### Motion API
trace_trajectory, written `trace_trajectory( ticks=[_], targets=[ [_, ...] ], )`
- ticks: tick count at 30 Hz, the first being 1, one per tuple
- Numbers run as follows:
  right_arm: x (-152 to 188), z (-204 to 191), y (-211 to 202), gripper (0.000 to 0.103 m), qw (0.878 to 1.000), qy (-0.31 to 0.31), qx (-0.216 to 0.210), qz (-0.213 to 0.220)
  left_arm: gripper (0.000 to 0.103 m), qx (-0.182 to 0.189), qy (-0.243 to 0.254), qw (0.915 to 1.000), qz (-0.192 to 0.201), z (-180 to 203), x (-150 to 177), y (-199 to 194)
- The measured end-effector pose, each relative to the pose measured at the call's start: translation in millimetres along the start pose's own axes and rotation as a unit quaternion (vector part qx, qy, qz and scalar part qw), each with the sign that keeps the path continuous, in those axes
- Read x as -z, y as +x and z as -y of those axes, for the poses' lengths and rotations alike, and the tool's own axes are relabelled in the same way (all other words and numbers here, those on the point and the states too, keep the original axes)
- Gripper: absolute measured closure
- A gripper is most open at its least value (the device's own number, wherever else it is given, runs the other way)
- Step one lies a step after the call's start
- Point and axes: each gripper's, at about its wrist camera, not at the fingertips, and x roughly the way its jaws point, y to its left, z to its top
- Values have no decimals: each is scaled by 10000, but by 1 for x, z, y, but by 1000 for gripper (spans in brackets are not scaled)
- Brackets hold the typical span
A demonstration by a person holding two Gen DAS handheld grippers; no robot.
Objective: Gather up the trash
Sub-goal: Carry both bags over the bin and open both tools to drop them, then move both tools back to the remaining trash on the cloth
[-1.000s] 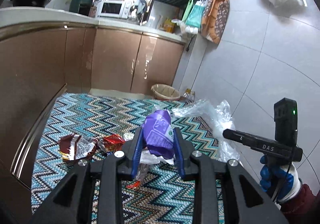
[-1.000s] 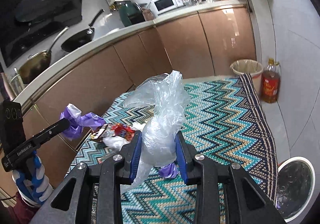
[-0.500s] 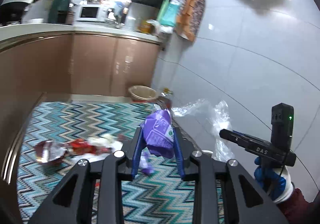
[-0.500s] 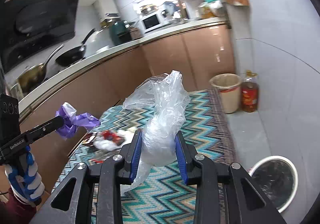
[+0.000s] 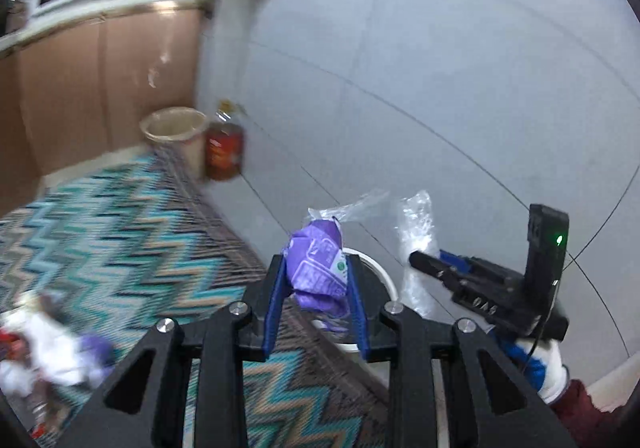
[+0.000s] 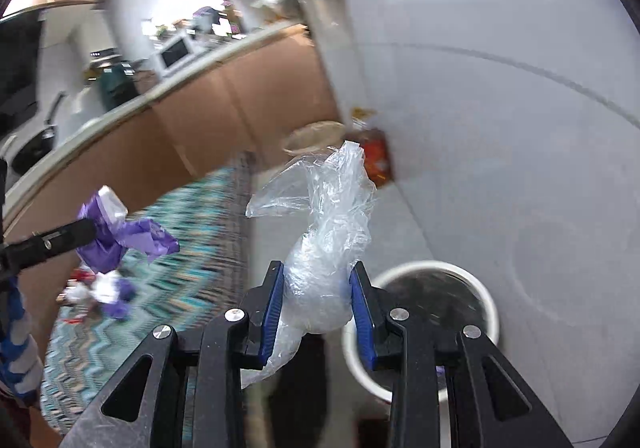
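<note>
Barely any readable text in these shots

The purple wrapper (image 5: 318, 272) clamped mid-frame in the left wrist view has white printed blocks and a small green round mark, but the letters are too warped to make out. The red label on the oil bottle (image 5: 224, 149) at centre left is just motion blur. The white marking on the black gripper (image 5: 478, 302) at lower right is too small to read.

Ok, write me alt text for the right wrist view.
The right hand-held gripper grips a crumpled clear plastic bag beside a white-rimmed bin on the floor by a pale tiled wall. At left, the left hand-held gripper holds a purple wrapper above a zigzag rug with more litter.
</note>
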Motion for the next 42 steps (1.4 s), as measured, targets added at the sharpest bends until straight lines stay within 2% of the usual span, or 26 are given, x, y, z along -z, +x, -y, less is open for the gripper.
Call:
trace_trajectory(
  ticks=[3, 9, 13, 15, 17, 19, 24, 28, 31, 37, 42],
  targets=[
    [9, 29, 16, 72, 9992, 146, 313, -219, 74, 222, -40, 9990, -391, 16, -8, 55],
    [23, 68, 49, 70, 9949, 314, 690, -659, 73, 339, -27, 9946, -979, 40, -8, 140],
    [30, 87, 69, 66, 9914, 340, 875, -914, 70, 259, -64, 9921, -1222, 52, -10, 180],
    [31, 95, 78, 58, 9891, 316, 989, -1047, 65, 297, -197, 9899, -1373, 52, -9, 197],
    [35, 101, 81, 55, 9872, 340, 1068, -1139, 56, 267, -304, 9888, -1434, 53, -9, 208],
    [39, 105, 77, 52, 9863, 389, 1103, -1166, 55, 318, -370, 9883, -1445, 52, -9, 212],
    [41, 107, 67, 47, 9855, 468, 1159, -1145, 54, 313, -343, 9893, -1380, 49, -11, 205],
    [31, 101, 63, 45, 9867, 520, 1145, -1033, 54, 236, -328, 9915, -1237, 44, -10, 183],
    [25, 91, 56, 39, 9889, 551, 1066, -876, 54, 210, -439, 9941, -968, 38, -9, 158],
    [7, 54, 17, 28, 9941, 411, 917, -403, 54, 14, -449, 9989, -114, 23, -5, 87],
    [-10, 12, -20, 20, 9969, 155, 773, 64, 54, -127, -117, 9998, 66, 14, 1, 34]
  ],
)
